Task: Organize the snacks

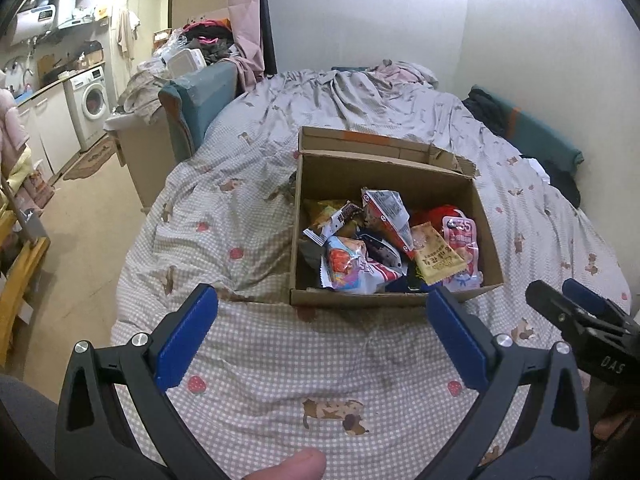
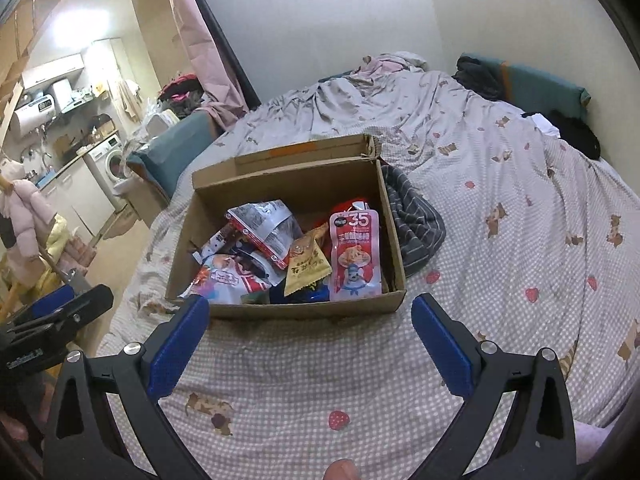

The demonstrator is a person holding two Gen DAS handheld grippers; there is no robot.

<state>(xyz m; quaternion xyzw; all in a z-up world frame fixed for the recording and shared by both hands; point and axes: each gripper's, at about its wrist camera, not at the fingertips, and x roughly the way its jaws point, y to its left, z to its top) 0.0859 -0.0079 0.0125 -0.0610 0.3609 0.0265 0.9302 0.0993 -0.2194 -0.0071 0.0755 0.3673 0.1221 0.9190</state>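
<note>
An open cardboard box (image 1: pixel 440 188) (image 2: pixel 384 216) sits on the bed, filled with several snack packets. Among them are a pink pouch marked 35 (image 2: pixel 354 256) (image 1: pixel 462 248), a yellow packet (image 2: pixel 306 266) (image 1: pixel 434 256) and a grey-and-red bag (image 2: pixel 264 226) (image 1: pixel 386 210). My left gripper (image 1: pixel 322 300) is open just short of the box's near wall, nothing between its blue pads. My right gripper (image 2: pixel 310 308) is open too, at the same near wall, empty. Each gripper also shows at the edge of the other's view: the right gripper (image 1: pixel 576 304), the left gripper (image 2: pixel 76 304).
The bed carries a checked cover with strawberry and dog prints (image 1: pixel 280 356). A striped grey cloth (image 2: pixel 416 224) lies against the box's right side. Dark clothes and a teal cushion (image 2: pixel 536 84) line the far wall. A kitchen corner with a washing machine (image 1: pixel 90 98) lies off to the left.
</note>
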